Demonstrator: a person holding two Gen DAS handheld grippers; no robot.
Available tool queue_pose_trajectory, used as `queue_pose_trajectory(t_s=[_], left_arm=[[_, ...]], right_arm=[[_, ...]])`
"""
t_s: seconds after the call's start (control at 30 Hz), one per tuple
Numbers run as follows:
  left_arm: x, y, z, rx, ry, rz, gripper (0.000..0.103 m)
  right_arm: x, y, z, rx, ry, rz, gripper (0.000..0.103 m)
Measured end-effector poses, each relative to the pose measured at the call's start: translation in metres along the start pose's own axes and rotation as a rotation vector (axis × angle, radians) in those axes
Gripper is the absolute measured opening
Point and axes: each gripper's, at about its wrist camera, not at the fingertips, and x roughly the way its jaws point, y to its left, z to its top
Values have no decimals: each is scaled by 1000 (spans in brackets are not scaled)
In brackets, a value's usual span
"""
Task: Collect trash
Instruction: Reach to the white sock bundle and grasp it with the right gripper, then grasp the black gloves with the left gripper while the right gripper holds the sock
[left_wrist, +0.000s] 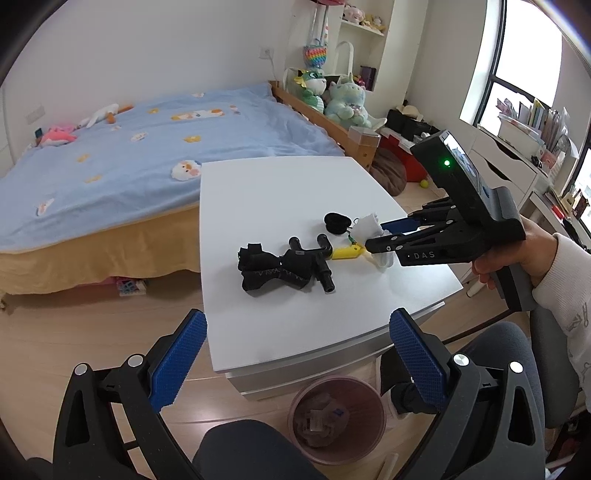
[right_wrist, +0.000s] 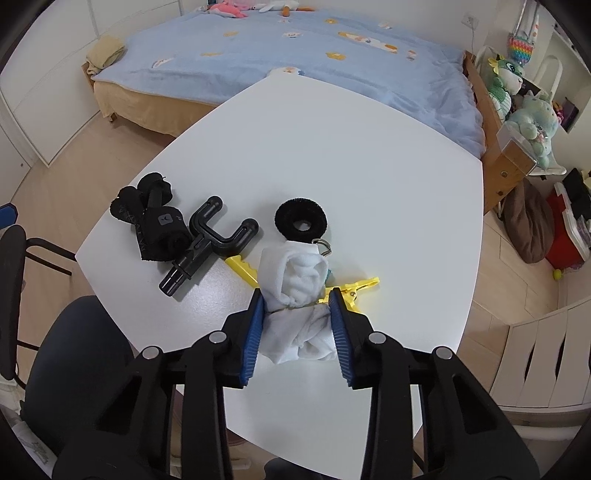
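1. On the white table (right_wrist: 369, 177), toward its right edge as my right wrist camera sees it, sits the crumpled white tissue wad (right_wrist: 295, 295). My right gripper (right_wrist: 297, 314) has a blue pad on each side of the wad, touching or as good as touching. I can't honestly tell if it's properly clamped or just closing in, and the wad is resting on the tabletop.

2. The right view shows stuff the left one mostly hides: the yellow clip (right_wrist: 354, 288) sticking out from under the tissue on both sides, a little metal ring (right_wrist: 324, 248) poking out at the top, and the black foam ring (right_wrist: 301, 220) just beyond it.

3. Further left in that same view: the black plastic hook piece (right_wrist: 207, 243) and the black rolled strap (right_wrist: 155, 225) touching it, near the table's left corner.

4. The left wrist camera gives the side-on look: my right hand (left_wrist: 517, 254) on the handle, and the tissue (left_wrist: 369, 229) bunched at the tips of the right gripper (left_wrist: 380, 236).

5. Only the left view shows the pink trash bin (left_wrist: 338, 417) on the floor below the table's near edge, with scraps already in it.

6. My left gripper (left_wrist: 295, 354) hangs off the near edge above the bin, jaws wide apart, holding nothing.
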Motion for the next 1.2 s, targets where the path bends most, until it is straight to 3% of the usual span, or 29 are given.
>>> queue_pose_trajectory(t_s=[0.33, 0.57, 1.2], left_arm=[[4, 0, 6, 36, -19, 37, 95], [10, 4, 20, 35, -8, 22, 95], [78, 13, 45, 48, 148, 44, 95]], right_arm=[[-33, -10, -12, 114, -89, 19, 34], [-63, -7, -29, 159, -151, 47, 34], [-77, -2, -61, 205, -169, 72, 34]])
